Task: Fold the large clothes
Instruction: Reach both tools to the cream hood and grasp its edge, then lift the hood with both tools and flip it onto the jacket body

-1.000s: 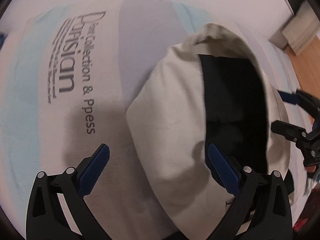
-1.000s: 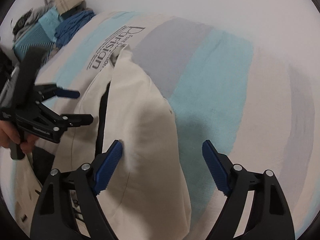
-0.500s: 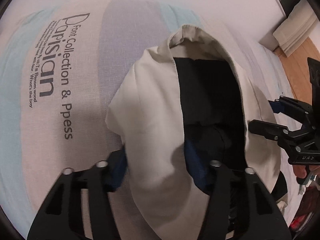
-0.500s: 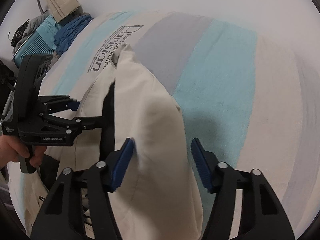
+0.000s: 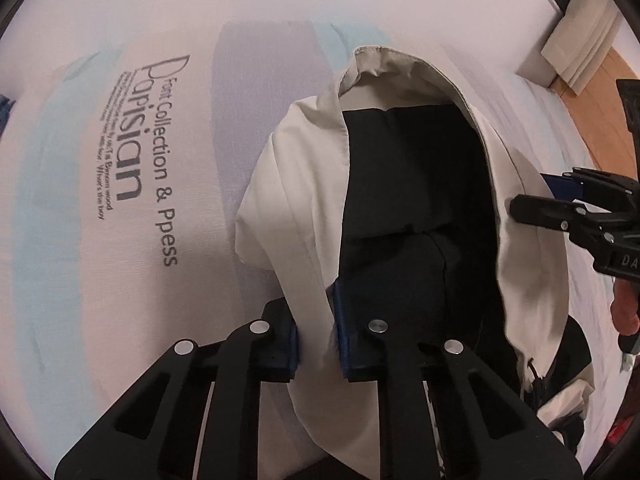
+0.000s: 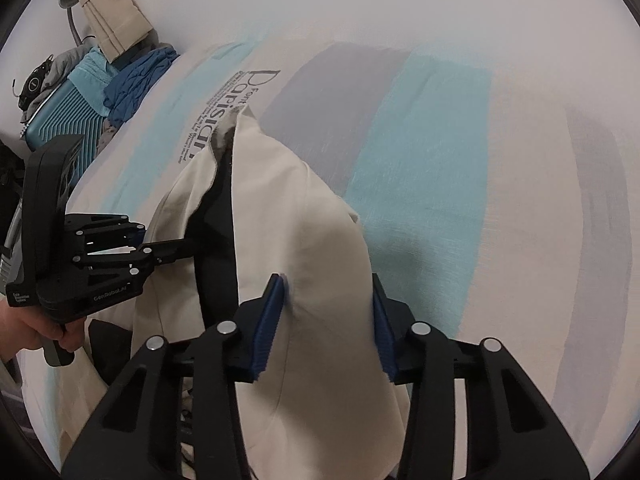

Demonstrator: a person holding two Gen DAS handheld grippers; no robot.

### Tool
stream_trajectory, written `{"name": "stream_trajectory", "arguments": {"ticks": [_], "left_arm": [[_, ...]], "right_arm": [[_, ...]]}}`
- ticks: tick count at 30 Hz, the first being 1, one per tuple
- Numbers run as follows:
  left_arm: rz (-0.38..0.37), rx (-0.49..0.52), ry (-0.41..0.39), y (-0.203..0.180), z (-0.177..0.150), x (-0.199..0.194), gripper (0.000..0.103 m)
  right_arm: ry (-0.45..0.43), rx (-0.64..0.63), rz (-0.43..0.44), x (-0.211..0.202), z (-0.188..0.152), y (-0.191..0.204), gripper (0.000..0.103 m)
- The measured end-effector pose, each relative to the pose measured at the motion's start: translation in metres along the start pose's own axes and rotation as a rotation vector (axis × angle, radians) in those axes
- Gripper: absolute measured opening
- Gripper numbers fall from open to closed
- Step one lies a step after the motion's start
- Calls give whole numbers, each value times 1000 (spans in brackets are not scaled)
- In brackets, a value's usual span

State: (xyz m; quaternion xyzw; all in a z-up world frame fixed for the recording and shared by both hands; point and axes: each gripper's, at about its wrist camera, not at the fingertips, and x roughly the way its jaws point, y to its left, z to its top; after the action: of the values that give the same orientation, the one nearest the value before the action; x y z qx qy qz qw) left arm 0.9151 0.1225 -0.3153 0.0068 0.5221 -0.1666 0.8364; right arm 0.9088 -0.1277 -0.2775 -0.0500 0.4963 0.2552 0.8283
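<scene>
A cream jacket (image 5: 288, 200) with a black lining (image 5: 416, 184) lies bunched on a striped bedsheet (image 5: 120, 280). My left gripper (image 5: 318, 340) is shut on the jacket's left front edge. In the right wrist view the same jacket (image 6: 288, 216) rises in a fold between the fingers of my right gripper (image 6: 326, 320), which stand partly closed around the cloth with a gap still showing. The left gripper also shows in the right wrist view (image 6: 168, 254), and the right gripper shows at the right edge of the left wrist view (image 5: 532, 196).
The sheet carries printed lettering (image 5: 156, 152) and grey and teal stripes (image 6: 424, 152). A teal suitcase (image 6: 64, 116) with blue and teal clothes (image 6: 132, 76) piled on it stands past the bed's far left. Wooden floor (image 5: 600, 92) and a curtain (image 5: 580, 52) lie to the right.
My left gripper moved onto the jacket's left edge and shut on it. My right gripper's fingers narrowed around the jacket's right fold. The jacket's opening has spread, showing more black lining.
</scene>
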Motion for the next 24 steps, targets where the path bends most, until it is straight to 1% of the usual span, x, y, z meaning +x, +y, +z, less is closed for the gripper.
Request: {"name": "stream_trajectory", "arguments": {"ticks": [7,9,13,17,19,21,24], "left_arm": [[16,30,-51,-8,-7,-41,13],[22,33,-65,-21,-6,-48,13],[36,46,-104,-29,-21,-75,13],[54,60,-150,-40,-44,-105,13],[69,73,-179,-47,-60,-122,13],[72,75,-202,-52,-73,-135,13],[93,91,-238,-63,-101,-156,12]], "right_arm": [[-26,41,8,-30,-9,3,29],[-35,39,9,-41,-15,7,27],[-62,34,10,-67,-28,19,24],[-81,27,9,-94,-47,34,22],[-91,29,16,-109,-61,42,20],[-101,40,16,-122,-76,49,20],[-105,59,19,-136,-102,58,20]]}}
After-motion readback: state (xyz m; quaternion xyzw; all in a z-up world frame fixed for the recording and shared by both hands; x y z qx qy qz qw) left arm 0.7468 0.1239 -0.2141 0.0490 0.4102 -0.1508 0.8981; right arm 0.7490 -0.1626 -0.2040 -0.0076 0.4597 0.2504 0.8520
